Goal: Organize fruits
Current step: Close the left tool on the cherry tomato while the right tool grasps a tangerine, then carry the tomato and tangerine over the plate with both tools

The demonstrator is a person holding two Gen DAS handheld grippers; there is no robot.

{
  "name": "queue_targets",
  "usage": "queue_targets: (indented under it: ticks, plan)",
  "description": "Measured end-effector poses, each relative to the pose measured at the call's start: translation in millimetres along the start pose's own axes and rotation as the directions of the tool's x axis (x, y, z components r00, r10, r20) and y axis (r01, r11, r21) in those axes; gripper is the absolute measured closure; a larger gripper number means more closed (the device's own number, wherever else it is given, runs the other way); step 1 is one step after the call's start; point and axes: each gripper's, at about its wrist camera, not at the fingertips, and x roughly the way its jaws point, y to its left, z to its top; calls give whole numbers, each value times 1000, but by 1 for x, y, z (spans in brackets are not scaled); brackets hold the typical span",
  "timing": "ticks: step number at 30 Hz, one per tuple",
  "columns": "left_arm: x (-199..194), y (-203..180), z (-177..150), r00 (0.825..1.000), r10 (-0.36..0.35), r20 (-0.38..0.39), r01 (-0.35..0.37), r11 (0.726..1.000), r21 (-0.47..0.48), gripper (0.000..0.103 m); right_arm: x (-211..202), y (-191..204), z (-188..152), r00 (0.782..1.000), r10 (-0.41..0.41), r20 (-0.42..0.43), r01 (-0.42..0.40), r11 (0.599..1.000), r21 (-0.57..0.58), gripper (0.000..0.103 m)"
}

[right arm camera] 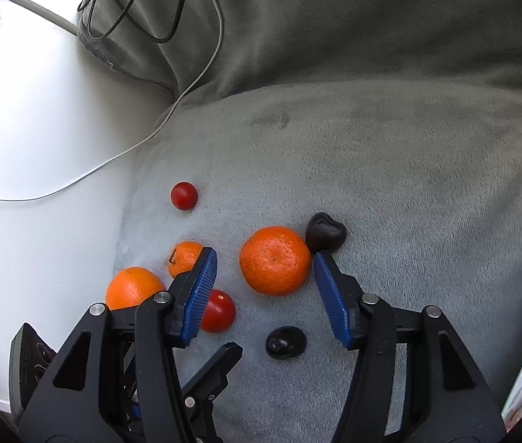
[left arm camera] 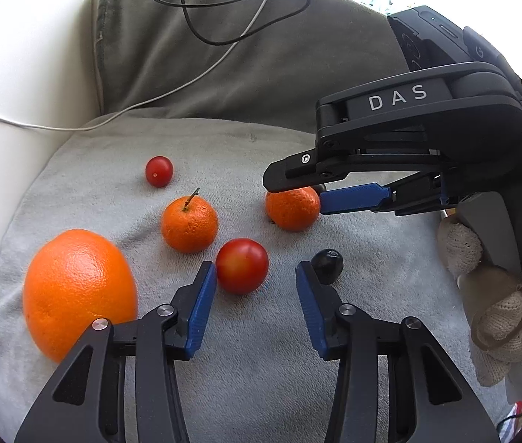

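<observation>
From the left wrist, our left gripper stands spread, its left pad touching the red plum on the grey blanket; we should centre before squeezing.

From the right wrist, our right gripper brackets the mandarin, jaws spread, not yet pinching; close gently.

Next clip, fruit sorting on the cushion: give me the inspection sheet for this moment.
Surface: grey plush cushion.
Job's things: large orange, two mandarins, two red tomatoes, two dark fruits, all loose.
Clutter: nothing seen.
Grippers: left gripper open by the nearer tomato; right gripper open around a mandarin.
Cables: black cable and white cable on the back cushion.
Surroundings: white armrest.
</observation>
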Motion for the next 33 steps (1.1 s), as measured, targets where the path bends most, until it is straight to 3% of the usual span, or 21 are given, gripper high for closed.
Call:
queue_targets:
  ticks: [7, 13, 15, 17, 33]
  plan:
    - [1, -4, 0, 1000, 18, -3, -18, 1000, 19, 60, -3, 2, -2, 1000, -14, 1, 14, 1000, -3, 45]
    - [11, -4, 2, 999, 32, -23, -31, 999, 28, 60, -1, 2, -1, 1000, -31, 5, 31, 999, 13, 56]
    - [15, -2, 2, 999, 40, -34, -39, 999, 17, 69, 0, 1, 0, 999, -33, 6, 33, 999, 16, 60]
    - [18, 1, 2, 999, 34, -36, -34, 999, 1, 73, -1, -1, 0, 1000, -29, 7, 28, 999, 18, 60]
    - [4, 1, -3, 1000, 18, -7, -18, 1000, -7, 73, -5, -6, -6, 999, -9, 35, 9, 1000, 18, 64]
